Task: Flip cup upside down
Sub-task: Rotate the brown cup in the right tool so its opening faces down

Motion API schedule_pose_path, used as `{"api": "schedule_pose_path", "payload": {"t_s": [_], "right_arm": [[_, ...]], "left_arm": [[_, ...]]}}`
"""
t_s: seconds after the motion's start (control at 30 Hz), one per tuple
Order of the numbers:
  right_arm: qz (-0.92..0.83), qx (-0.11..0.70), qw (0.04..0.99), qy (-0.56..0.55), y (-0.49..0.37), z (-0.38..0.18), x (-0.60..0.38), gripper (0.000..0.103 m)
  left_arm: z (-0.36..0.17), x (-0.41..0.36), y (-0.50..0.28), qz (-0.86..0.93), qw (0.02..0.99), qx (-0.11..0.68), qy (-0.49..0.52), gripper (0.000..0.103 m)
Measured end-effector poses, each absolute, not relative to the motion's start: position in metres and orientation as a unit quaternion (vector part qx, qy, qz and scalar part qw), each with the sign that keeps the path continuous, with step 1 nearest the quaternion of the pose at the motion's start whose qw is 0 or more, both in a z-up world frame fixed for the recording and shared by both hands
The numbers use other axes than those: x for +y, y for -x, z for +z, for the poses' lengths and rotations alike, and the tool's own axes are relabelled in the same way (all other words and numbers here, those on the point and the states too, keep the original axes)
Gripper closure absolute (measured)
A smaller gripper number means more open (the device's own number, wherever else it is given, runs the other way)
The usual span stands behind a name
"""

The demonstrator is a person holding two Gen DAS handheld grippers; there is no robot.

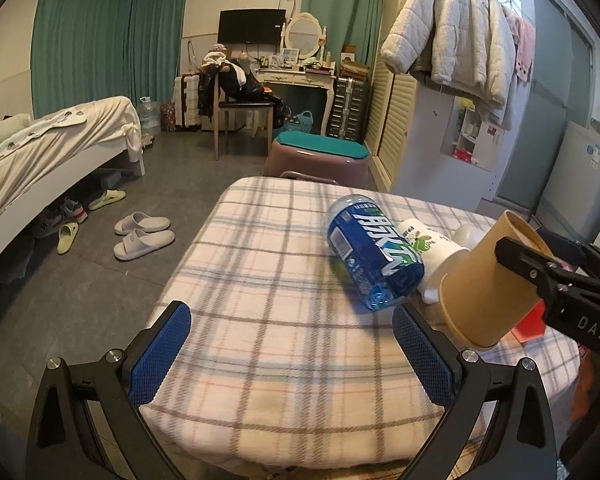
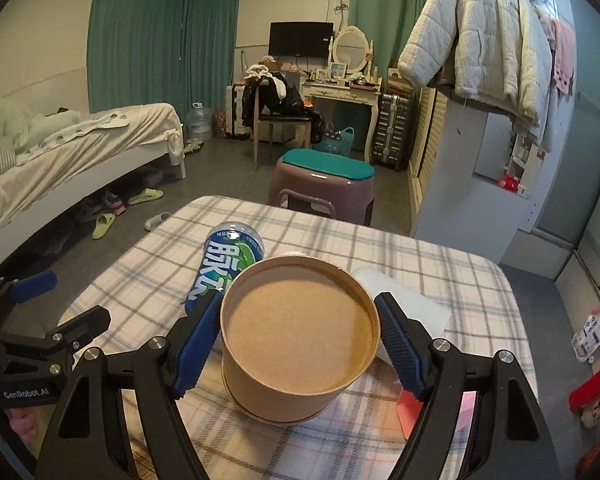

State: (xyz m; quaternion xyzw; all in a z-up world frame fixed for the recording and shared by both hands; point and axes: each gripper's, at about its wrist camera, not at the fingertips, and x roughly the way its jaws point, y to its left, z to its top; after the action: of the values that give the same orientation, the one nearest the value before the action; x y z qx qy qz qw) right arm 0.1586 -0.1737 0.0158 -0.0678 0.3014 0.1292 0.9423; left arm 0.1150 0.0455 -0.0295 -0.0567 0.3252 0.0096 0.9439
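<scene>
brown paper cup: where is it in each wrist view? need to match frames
Left wrist: brown paper cup at the right edge, tilted, clamped in the right tongs above the table.
Right wrist: cup at centre bottom, between the blue pads.
Shared landmark: the blue bottle lying just left of the cup.
</scene>
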Motion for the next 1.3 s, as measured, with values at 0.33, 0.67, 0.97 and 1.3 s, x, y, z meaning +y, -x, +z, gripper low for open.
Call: {"api": "schedule_pose_path", "payload": {"t_s": [0.33,0.67,0.97,1.3], "right_arm": [[0.142,0.328,0.932,0.050,-0.167,-0.004,-0.179,0.026],[0.144,0.346,0.926,0.051,-0.173,-0.016,-0.179,0.026],[0.141,0.346,0.926,0.058,-0.176,-0.017,-0.175,0.026],[0.142,0.327,0.934,0.037,-0.169,-0.005,-0.181,0.020]], "left_arm": [[-0.035,0.028,-0.119,0.003,0.941,0.337,0.043,0.000],[-0.036,0.024,-0.119,0.003,0.939,0.340,0.041,0.000],[-0.036,0.025,-0.117,0.007,0.939,0.341,0.039,0.000],[-0.027,0.025,-0.105,0.015,0.942,0.333,0.030,0.000]]}}
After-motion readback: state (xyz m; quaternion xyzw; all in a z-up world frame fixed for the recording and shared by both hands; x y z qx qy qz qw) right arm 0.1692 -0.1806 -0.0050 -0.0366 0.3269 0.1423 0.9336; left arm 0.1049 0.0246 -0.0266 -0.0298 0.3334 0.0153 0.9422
